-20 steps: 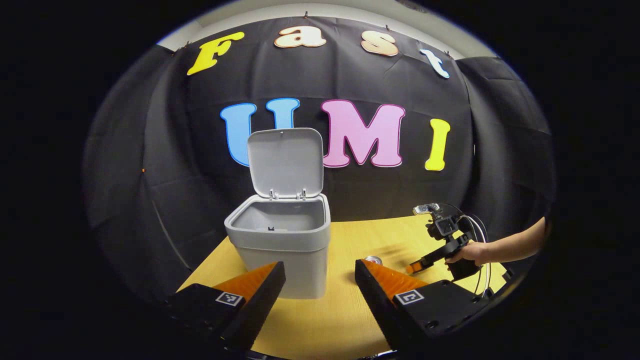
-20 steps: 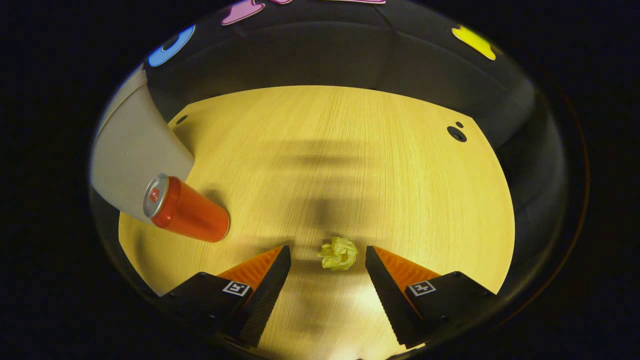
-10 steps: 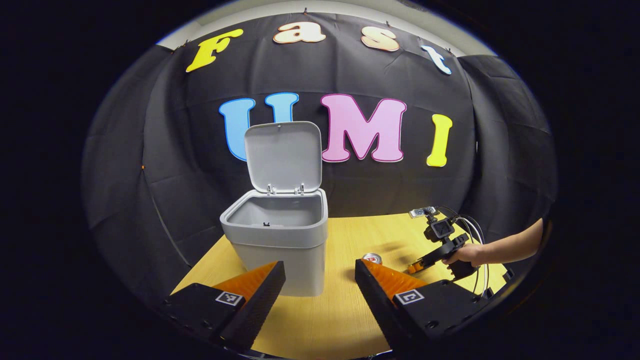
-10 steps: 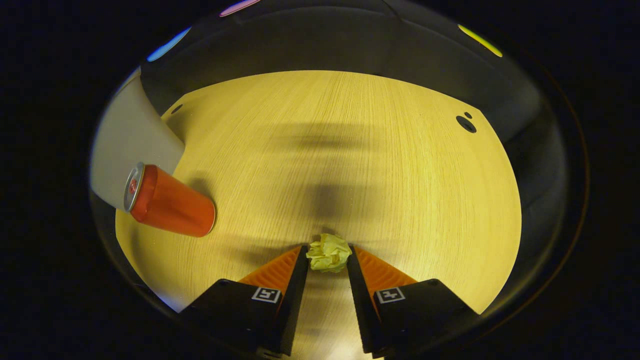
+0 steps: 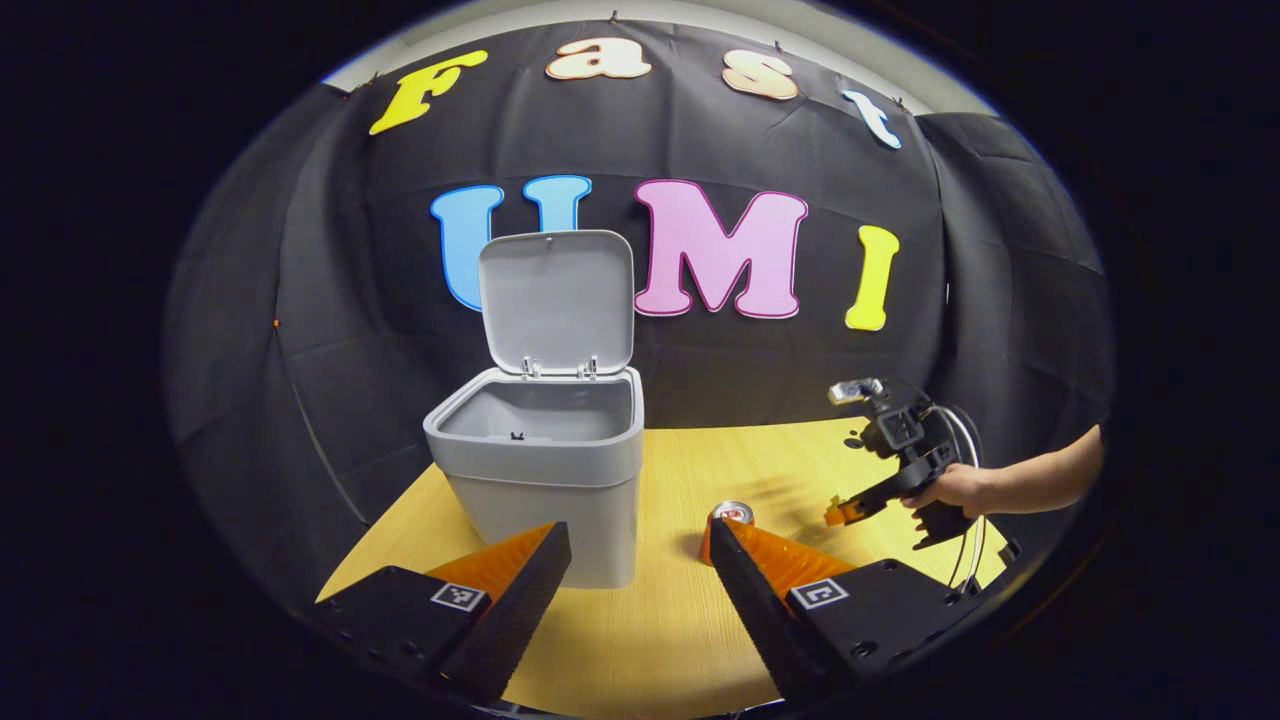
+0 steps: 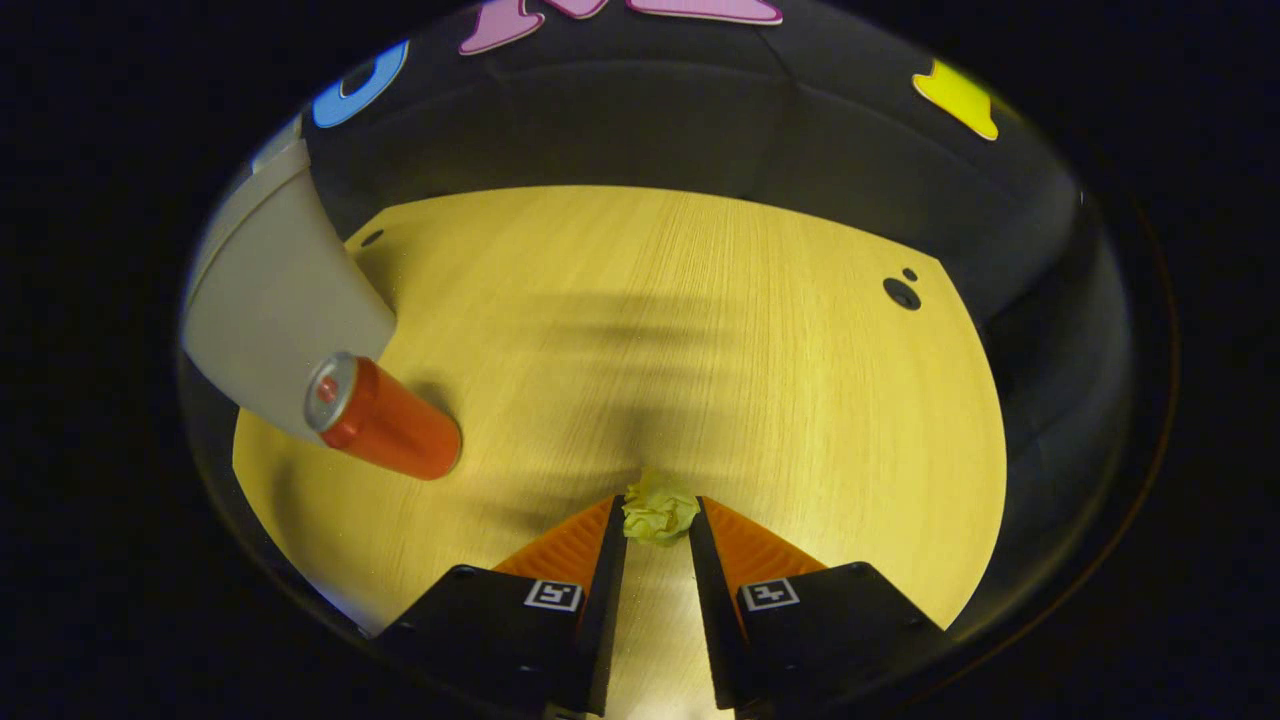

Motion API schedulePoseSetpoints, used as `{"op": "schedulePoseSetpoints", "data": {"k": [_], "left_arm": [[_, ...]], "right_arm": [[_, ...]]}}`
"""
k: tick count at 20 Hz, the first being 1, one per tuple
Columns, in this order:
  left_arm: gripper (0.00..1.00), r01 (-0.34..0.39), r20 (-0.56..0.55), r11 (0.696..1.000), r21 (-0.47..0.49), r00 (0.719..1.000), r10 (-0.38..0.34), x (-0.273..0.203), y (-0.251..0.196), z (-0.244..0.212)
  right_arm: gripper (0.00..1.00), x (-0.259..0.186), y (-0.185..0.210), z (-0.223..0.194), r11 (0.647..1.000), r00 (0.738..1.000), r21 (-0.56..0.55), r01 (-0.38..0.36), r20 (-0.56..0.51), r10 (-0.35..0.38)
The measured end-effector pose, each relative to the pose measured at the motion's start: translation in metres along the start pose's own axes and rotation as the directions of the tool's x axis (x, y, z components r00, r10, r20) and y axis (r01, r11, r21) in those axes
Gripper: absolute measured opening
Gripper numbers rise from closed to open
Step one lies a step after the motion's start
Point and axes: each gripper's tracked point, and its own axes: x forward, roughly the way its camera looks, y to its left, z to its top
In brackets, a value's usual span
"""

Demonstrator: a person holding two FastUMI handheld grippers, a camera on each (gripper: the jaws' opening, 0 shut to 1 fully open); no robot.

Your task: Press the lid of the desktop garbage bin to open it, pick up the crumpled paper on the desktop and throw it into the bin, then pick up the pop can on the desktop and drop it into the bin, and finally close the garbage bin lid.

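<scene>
One garbage bin, one pop can and one crumpled paper made up the count, with two hand-held grippers working over a single wooden tabletop.

In the left gripper view the bin stood near the tabletop's far left corner, its lid raised upright against the booth wall and the inside bare as far as could be seen. The can stood upright on the tabletop just to the right of the bin, apart from it, its silver top peeking above one finger of the left hand-held gripper.

In the right gripper view a broad stretch of bare wood lay open between the paper and the far edge, where two small dark holes sat near the far right corner. The bin's wall and the can were off at the left edge.

The left hand-held gripper hung with its fingers wide apart, holding and touching nothing. The right hand-held gripper had both fingers drawn in and pressing the crumpled paper between their tips. From the left gripper view that right hand-held gripper showed above the tabletop's right side, gripped by a person's hand.
</scene>
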Motion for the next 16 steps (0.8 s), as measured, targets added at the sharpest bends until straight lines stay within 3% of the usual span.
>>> {"op": "schedulePoseSetpoints", "data": {"k": [4,7,10,14,16], "left_arm": [[0.95,0.004,0.002,1.000,-0.001,1.000,-0.004,0.001,0.003,-0.005],[0.95,0.009,0.008,1.000,-0.007,1.000,-0.009,-0.001,0.005,-0.005],[0.95,0.001,0.013,1.000,-0.007,1.000,-0.001,-0.002,0.009,-0.006],[0.95,-0.020,0.024,1.000,-0.008,1.000,0.020,-0.005,0.019,-0.006],[0.95,-0.036,0.023,0.999,-0.016,0.999,0.037,-0.006,0.024,-0.011]], "right_arm": [[0.43,-0.057,0.019,0.058,0.994,0.991,-0.111,0.000,0.131,0.015],[0.43,-0.103,0.052,0.112,0.985,0.968,-0.160,-0.058,0.232,0.095],[0.43,-0.147,0.095,0.160,0.967,0.926,-0.215,-0.139,0.317,0.204],[0.43,-0.179,0.161,0.206,0.918,0.872,-0.344,-0.198,0.365,0.326],[0.42,-0.191,0.204,0.223,0.886,0.836,-0.379,-0.267,0.367,0.409]]}}
